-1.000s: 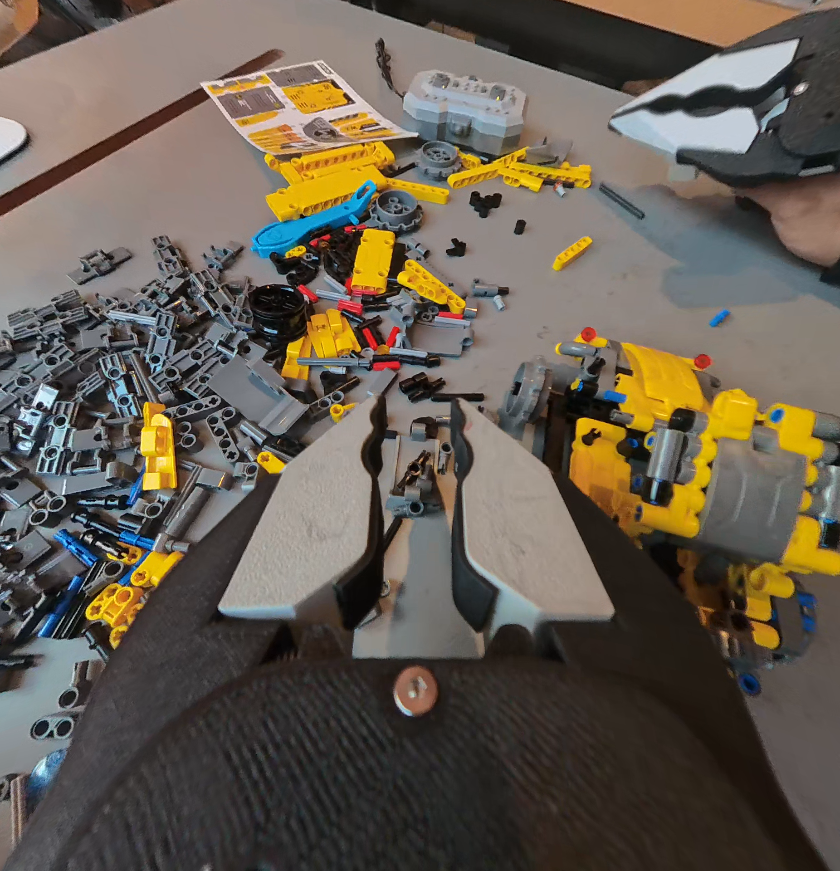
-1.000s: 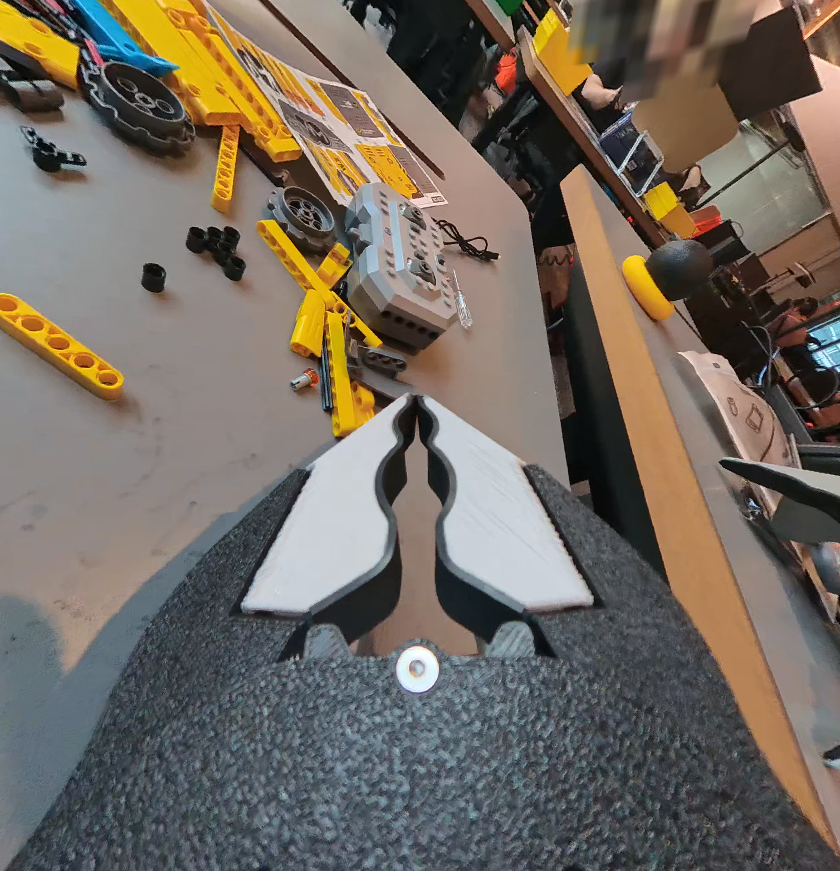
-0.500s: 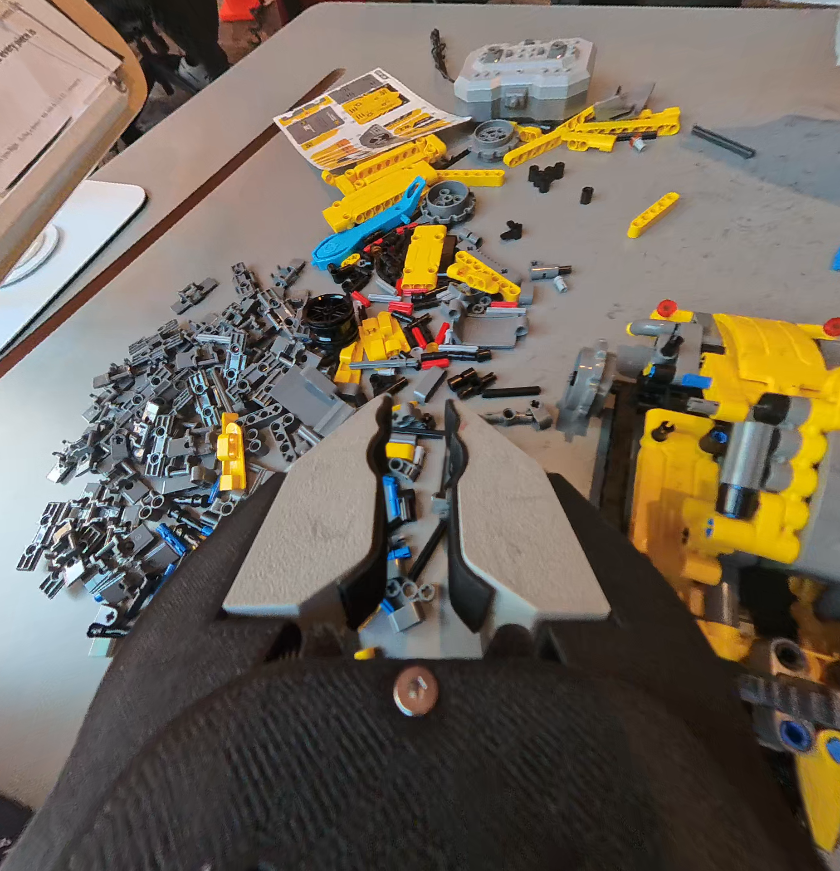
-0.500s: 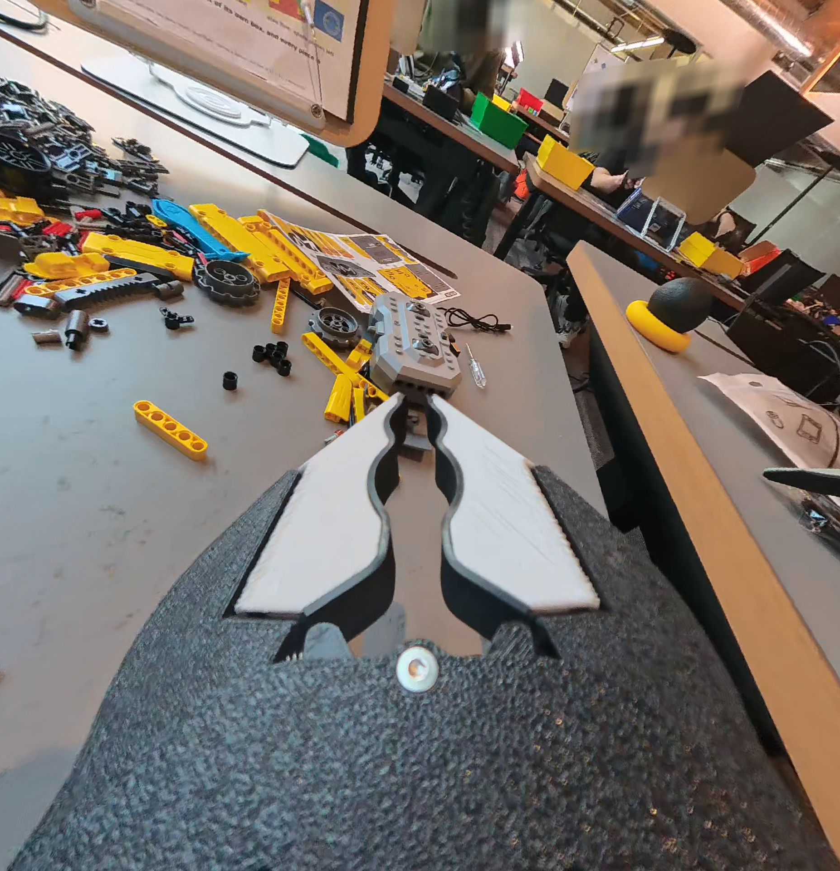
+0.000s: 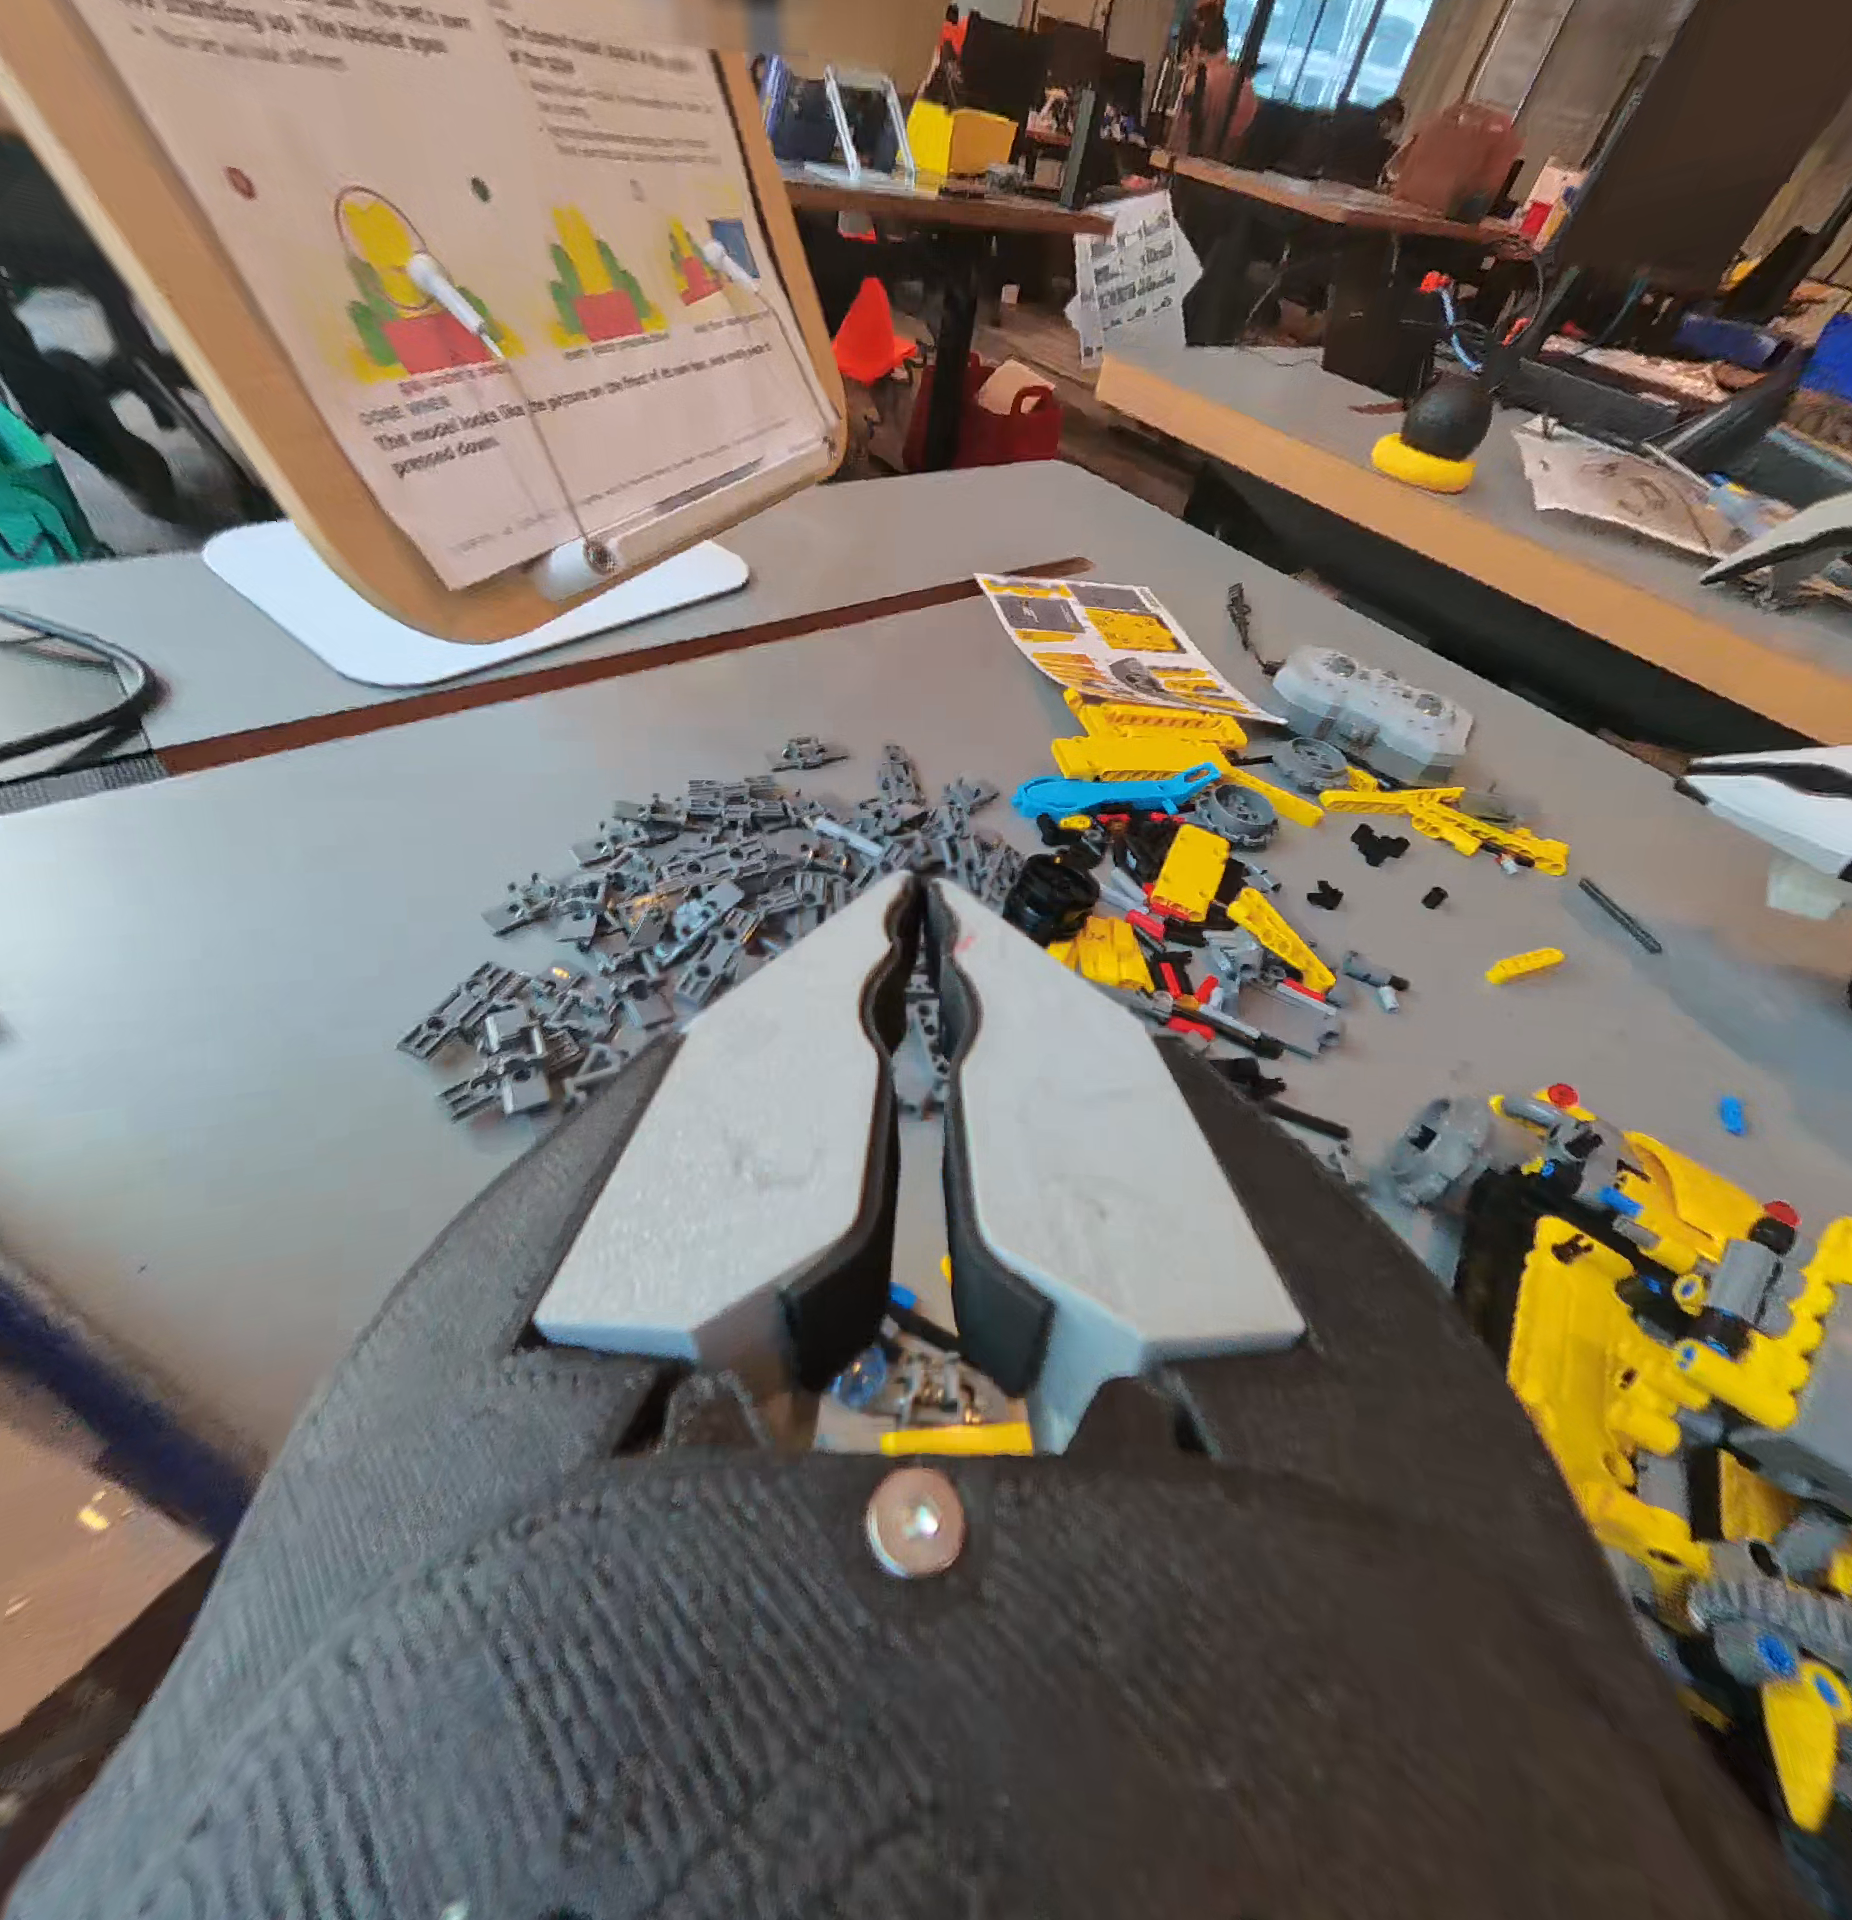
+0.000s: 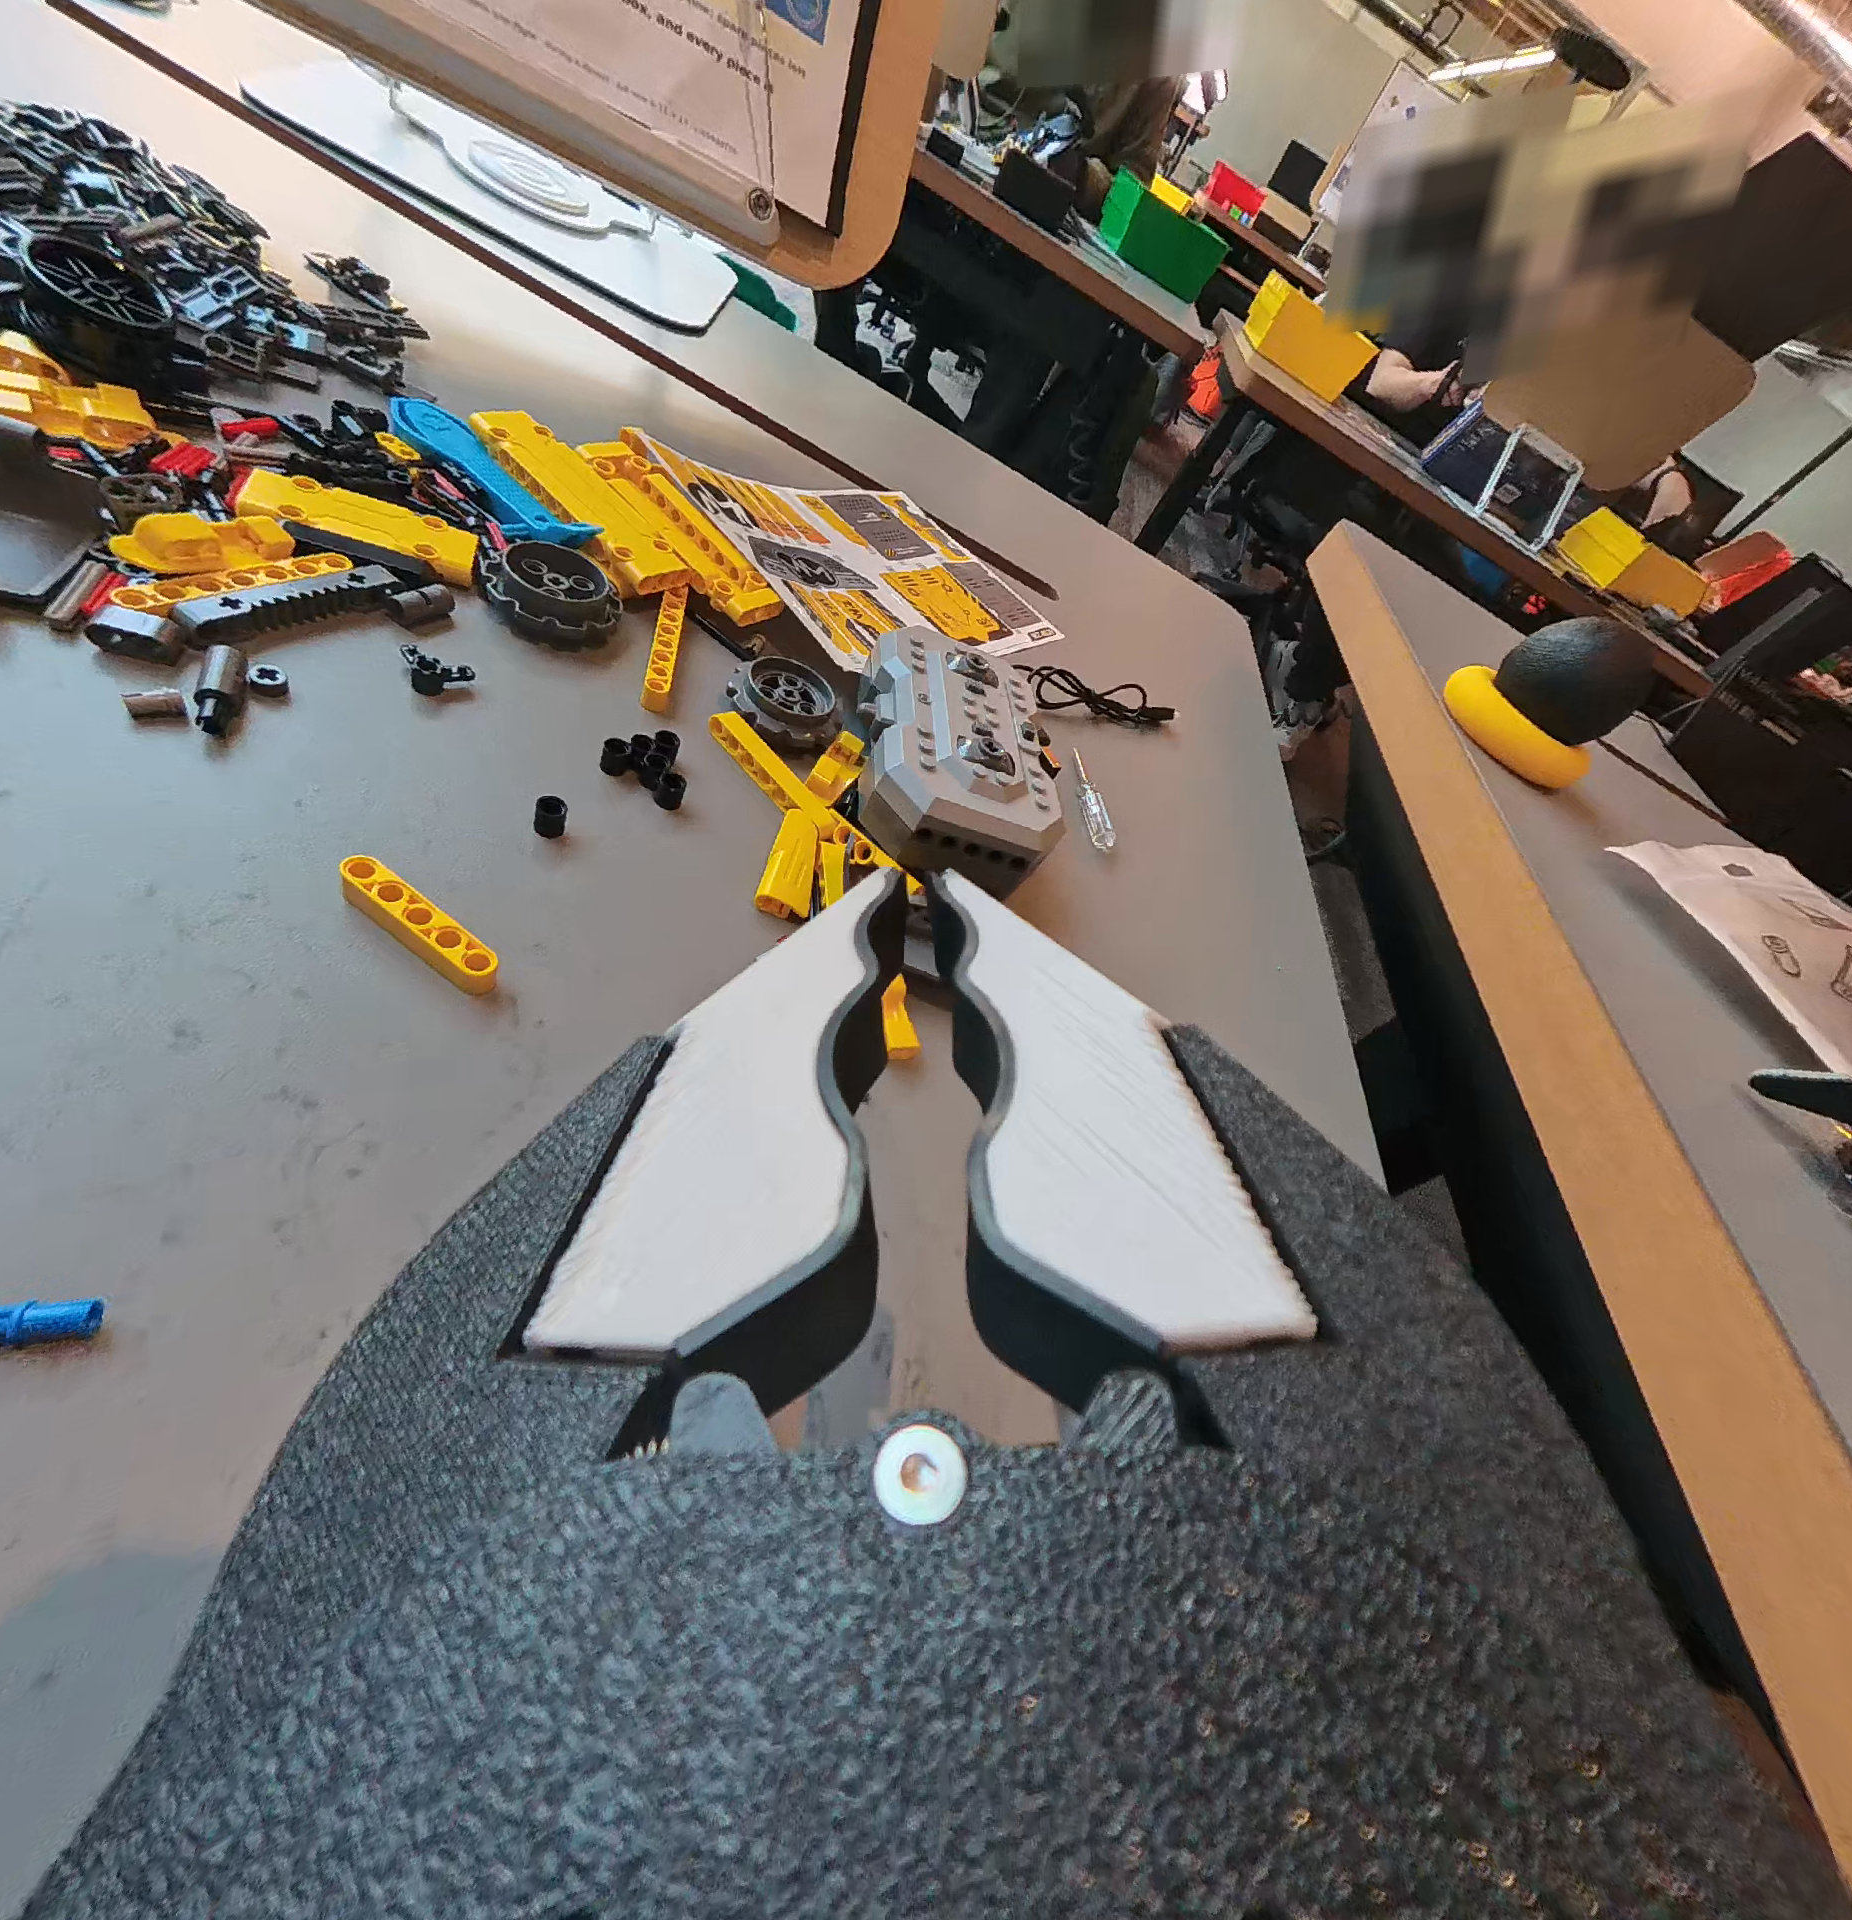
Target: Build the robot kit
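Observation:
My left gripper (image 5: 922,885) is shut, its tips nearly touching, with nothing seen between them. It hovers above a pile of small dark grey bricks (image 5: 693,914) and mixed yellow, red and black pieces (image 5: 1192,914). A half-built yellow and grey model (image 5: 1680,1351) stands at its right. My right gripper (image 6: 914,879) is shut and empty, low over the table. Its tips point at a grey battery box (image 6: 963,769) and the yellow beams (image 6: 797,862) beside it. The right gripper also shows at the right edge of the left wrist view (image 5: 1732,800).
A printed sheet (image 6: 860,561), a blue tool (image 6: 486,468), toothed wheels (image 6: 550,592), a loose yellow beam (image 6: 418,925), a blue pin (image 6: 34,1322) and a small screwdriver (image 6: 1091,805) lie on the grey table. A document stand (image 5: 465,312) rises at the back. The table edge (image 6: 1306,935) drops right of the box. My right fingertips sit around 40 cm from my left ones.
Both grippers have lifted and tilted up, so more of the room shows. The left gripper's fingers have closed from a narrow gap to nearly touching. The right gripper's fingers are unchanged.

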A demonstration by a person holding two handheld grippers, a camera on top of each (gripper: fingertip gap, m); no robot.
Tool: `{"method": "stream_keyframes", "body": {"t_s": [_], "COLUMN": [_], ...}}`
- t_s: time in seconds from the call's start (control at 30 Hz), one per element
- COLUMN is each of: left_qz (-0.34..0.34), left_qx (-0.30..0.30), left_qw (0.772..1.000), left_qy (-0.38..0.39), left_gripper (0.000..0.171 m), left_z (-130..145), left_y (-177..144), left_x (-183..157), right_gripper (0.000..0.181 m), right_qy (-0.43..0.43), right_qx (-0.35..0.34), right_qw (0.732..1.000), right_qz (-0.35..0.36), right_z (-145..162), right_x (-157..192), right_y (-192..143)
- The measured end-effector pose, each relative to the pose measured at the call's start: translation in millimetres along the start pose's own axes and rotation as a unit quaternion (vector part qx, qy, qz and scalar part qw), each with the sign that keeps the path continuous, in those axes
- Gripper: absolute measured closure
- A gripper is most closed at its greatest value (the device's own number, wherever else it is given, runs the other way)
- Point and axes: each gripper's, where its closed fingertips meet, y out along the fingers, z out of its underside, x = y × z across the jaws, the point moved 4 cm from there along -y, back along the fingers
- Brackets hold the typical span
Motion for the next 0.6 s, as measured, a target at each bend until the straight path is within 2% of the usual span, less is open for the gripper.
{"method": "stream_keyframes", "body": {"t_s": [0.07, 0.2, 0.37, 0.5, 0.6], "left_qz": [0.016, 0.065, 0.094, 0.089, 0.059], "left_qx": [0.029, 0.16, 0.223, 0.213, 0.203], "left_qw": [0.999, 0.985, 0.969, 0.97, 0.97], "left_qy": [0.003, 0.028, 0.052, 0.079, 0.123], "left_gripper": [0.171, 0.164, 0.156, 0.156, 0.158], "left_z": [3.9, 37.0, 63.7, 70.0, 69.7], "left_y": [-0.3, 9.9, 21.9, 33.5, 38.3], "left_x": [1.7, -9.2, -27.4, -49.4, -61.5], "right_gripper": [0.177, 0.177, 0.178, 0.179, 0.178], "right_qy": [0.008, -0.002, -0.007, 0.008, 0.01], "right_qx": [0.0, 0.007, 0.004, -0.004, -0.001], "right_qw": [1.0, 1.0, 1.0, 1.0, 1.0], "right_qz": [-0.002, -0.006, -0.006, 0.001, 0.003], "right_z": [0.4, 1.5, 1.1, 0.3, 1.2], "right_x": [-1.3, 1.4, 2.2, -2.9, -3.9], "right_y": [-0.1, 1.4, 1.0, -1.2, -0.6]}}
